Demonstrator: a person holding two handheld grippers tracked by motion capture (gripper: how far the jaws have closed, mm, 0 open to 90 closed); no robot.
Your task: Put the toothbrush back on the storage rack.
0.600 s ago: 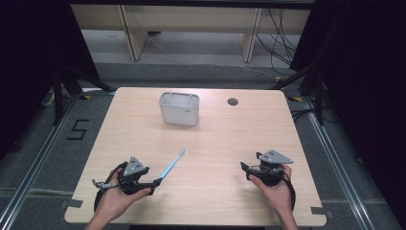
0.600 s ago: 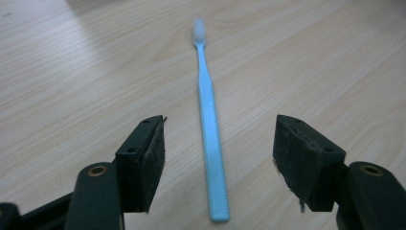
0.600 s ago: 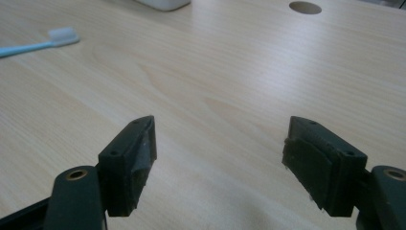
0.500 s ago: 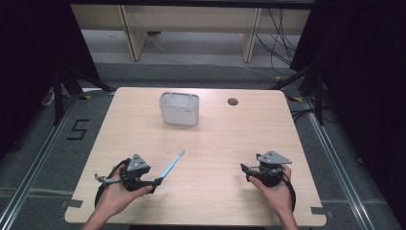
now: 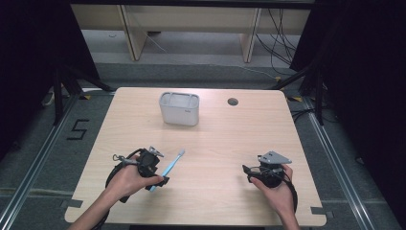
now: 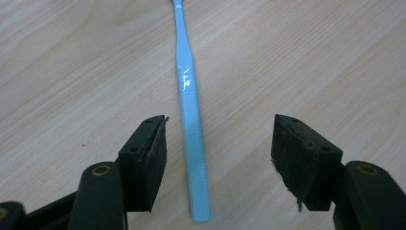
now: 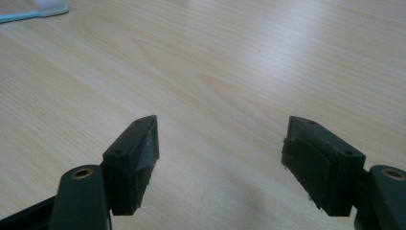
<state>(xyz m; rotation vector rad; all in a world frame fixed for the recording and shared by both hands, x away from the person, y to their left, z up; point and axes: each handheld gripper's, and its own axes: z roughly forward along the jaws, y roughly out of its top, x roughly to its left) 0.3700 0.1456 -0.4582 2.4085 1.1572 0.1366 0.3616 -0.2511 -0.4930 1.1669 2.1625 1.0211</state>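
Observation:
A light blue toothbrush (image 5: 171,164) lies on the wooden table (image 5: 220,134), its head pointing away toward the far right. My left gripper (image 5: 160,168) is at its near end, tilted down over the handle. In the left gripper view the jaws of that gripper (image 6: 220,129) stand open on either side of the toothbrush handle (image 6: 189,96), and the pads are clear of it. My right gripper (image 5: 246,173) rests at the front right, open, with only bare wood between its jaws (image 7: 220,129). The brush head (image 7: 50,7) shows at the top left of the right gripper view.
A white rectangular container (image 5: 179,114) stands at the back middle of the table. A small round cable hole (image 5: 232,101) sits to its right. Dark curtains and metal floor rails flank the table on both sides.
My left gripper has moved forward and right onto the toothbrush handle and has tilted over it. The right gripper and the toothbrush have stayed put.

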